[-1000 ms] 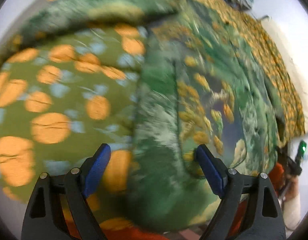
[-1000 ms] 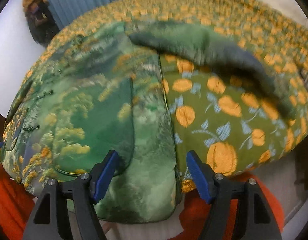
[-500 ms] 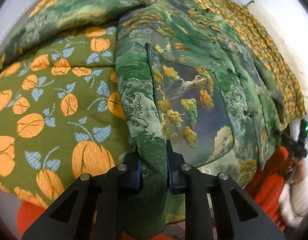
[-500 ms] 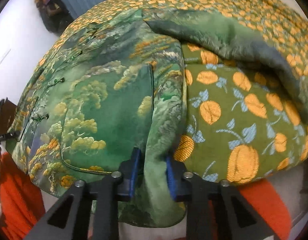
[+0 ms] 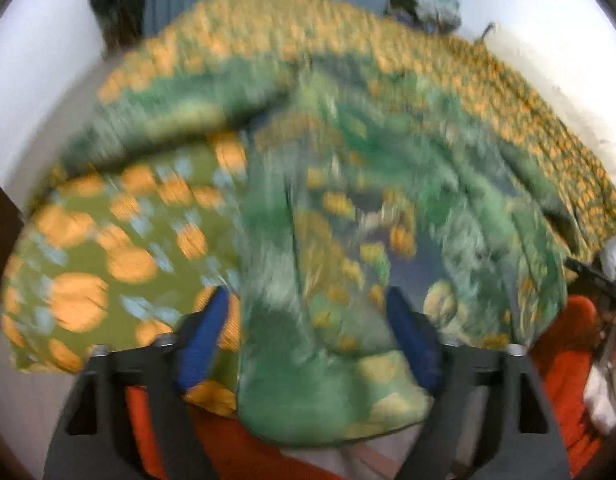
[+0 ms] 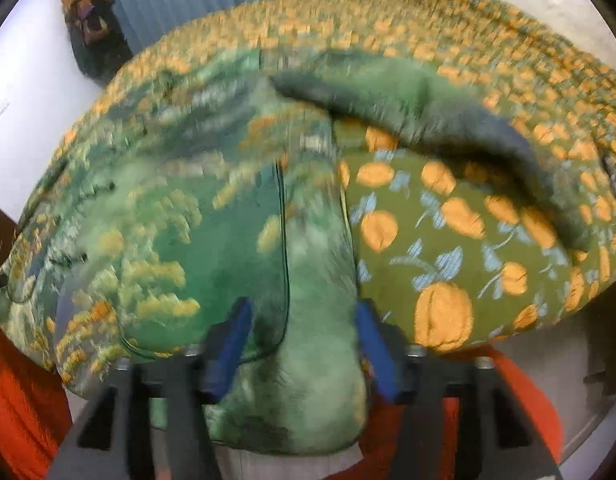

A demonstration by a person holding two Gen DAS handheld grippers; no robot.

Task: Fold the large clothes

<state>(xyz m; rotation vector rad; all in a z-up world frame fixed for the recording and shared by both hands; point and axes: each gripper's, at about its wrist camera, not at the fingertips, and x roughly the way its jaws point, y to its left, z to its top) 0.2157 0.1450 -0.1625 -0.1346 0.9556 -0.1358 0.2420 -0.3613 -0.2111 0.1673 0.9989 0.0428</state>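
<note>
The left gripper [image 5: 308, 340] is spread wide — its blue pads straddle the green jacket [image 5: 328, 240] hem. The right gripper [image 6: 303, 344] is likewise spread around that jacket's [image 6: 227, 220] edge, on the orange-patterned quilt [image 6: 448, 248].

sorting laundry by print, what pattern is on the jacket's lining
Olive green lining with orange fruits and pale blue leaves; clearest in the right wrist view.

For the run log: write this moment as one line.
left gripper: open | right gripper: open | green jacket: hem fold between fingers, ungripped

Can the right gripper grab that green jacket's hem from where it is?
Probably yes: the right gripper is open with the green jacket hem lying between its fingers, nothing in the way.
</note>
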